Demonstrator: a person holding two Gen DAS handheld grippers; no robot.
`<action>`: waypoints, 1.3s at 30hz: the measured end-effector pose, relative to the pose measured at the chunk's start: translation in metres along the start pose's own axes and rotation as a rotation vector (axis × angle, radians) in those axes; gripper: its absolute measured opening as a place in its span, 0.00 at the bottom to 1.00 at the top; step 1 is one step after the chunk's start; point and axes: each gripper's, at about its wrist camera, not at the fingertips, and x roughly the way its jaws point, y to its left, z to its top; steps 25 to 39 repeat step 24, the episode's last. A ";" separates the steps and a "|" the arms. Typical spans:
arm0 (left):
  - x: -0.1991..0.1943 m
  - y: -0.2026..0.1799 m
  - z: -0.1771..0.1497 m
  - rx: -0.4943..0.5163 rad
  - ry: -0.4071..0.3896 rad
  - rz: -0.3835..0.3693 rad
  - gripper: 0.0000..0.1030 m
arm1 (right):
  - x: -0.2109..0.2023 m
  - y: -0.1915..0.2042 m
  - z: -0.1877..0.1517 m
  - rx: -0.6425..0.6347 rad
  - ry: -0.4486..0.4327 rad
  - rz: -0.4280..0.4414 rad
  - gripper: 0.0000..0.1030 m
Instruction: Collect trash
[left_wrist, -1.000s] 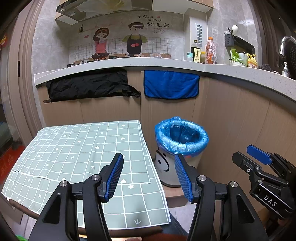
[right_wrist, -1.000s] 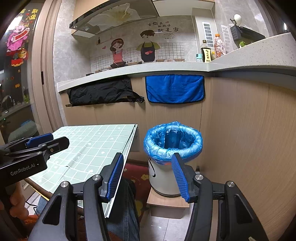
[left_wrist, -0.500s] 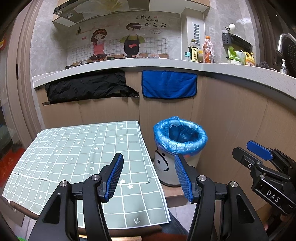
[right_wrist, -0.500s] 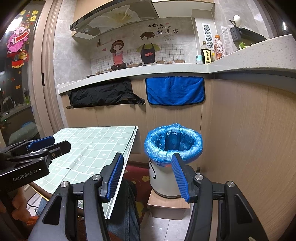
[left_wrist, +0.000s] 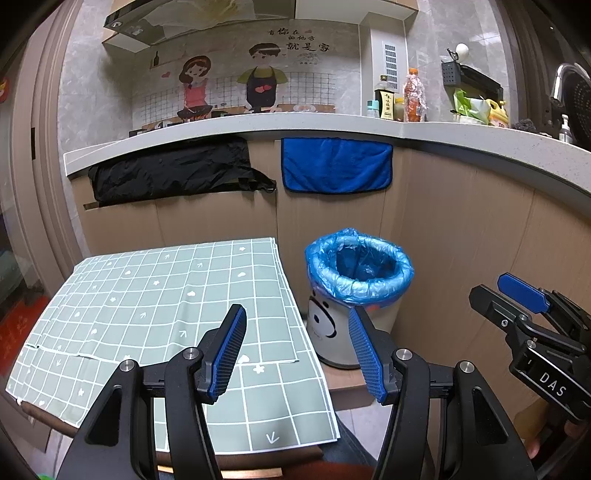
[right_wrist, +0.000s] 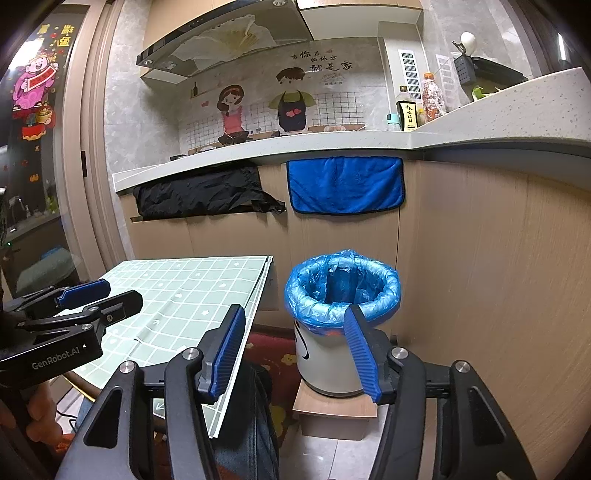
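A white bin with a blue liner (left_wrist: 358, 266) stands on a low wooden block on the floor, to the right of a table covered with a green grid cloth (left_wrist: 166, 295). My left gripper (left_wrist: 295, 310) is open and holds nothing, hovering over the table's right front corner. My right gripper (right_wrist: 294, 308) faces the bin (right_wrist: 341, 284) from in front; its jaws are opening with nothing between them. Each gripper shows in the other's view: the right one (left_wrist: 517, 295) and the left one (right_wrist: 99, 295). I see no loose trash.
A curved counter (left_wrist: 406, 129) with wooden panels runs behind and to the right of the bin. A blue towel (left_wrist: 336, 166) and a black cloth (left_wrist: 170, 170) hang from it. Bottles (left_wrist: 413, 96) stand on top. A person's leg in jeans (right_wrist: 251, 424) is below the table edge.
The right gripper's jaws stand slightly wider than before. Neither hand has visibly moved.
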 end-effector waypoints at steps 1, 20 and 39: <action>0.000 0.000 0.000 0.001 0.000 -0.001 0.57 | 0.000 0.000 0.000 0.000 0.000 0.000 0.52; 0.001 0.001 0.000 0.002 0.001 -0.006 0.57 | 0.000 0.001 0.000 -0.002 0.004 -0.002 0.53; 0.000 0.004 0.000 -0.007 -0.001 -0.007 0.57 | 0.003 0.001 -0.001 -0.001 0.014 -0.002 0.53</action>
